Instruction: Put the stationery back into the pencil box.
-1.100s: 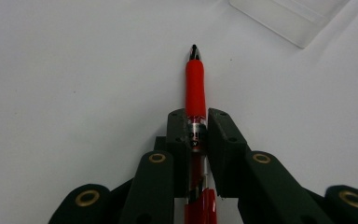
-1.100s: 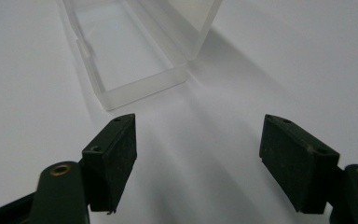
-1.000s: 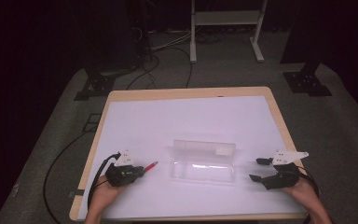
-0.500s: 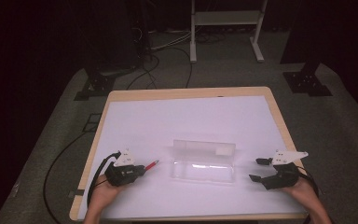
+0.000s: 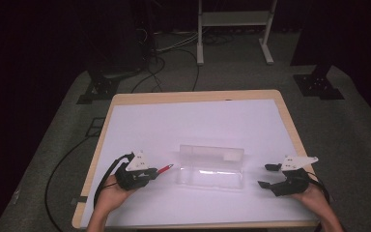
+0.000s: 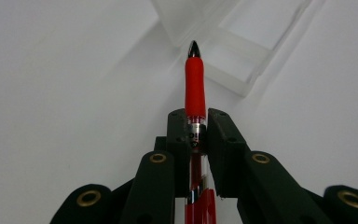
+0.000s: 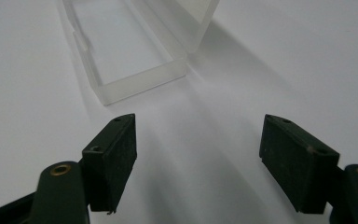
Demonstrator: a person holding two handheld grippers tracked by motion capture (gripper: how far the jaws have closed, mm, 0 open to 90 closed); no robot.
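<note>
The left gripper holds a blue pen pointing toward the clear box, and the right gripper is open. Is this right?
Not quite: the pen is red, not blue, as the left gripper view shows. The left gripper does hold it pointing toward the clear box, and the right gripper is open.

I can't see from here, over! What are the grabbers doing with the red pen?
Left gripper shut on red pen, tip toward clear box. Right gripper open, empty. Nothing between pen and box.

Left tool (image 5: 150, 172) and right tool (image 5: 265, 176) are matte black, each topped by a grey three-cornered plate with a black cable trailing behind. Jaw links carry brass-coloured rivets; the blocky black pads (image 7: 114, 154) show small recessed screws. Forearms are bare, without sleeves.
</note>
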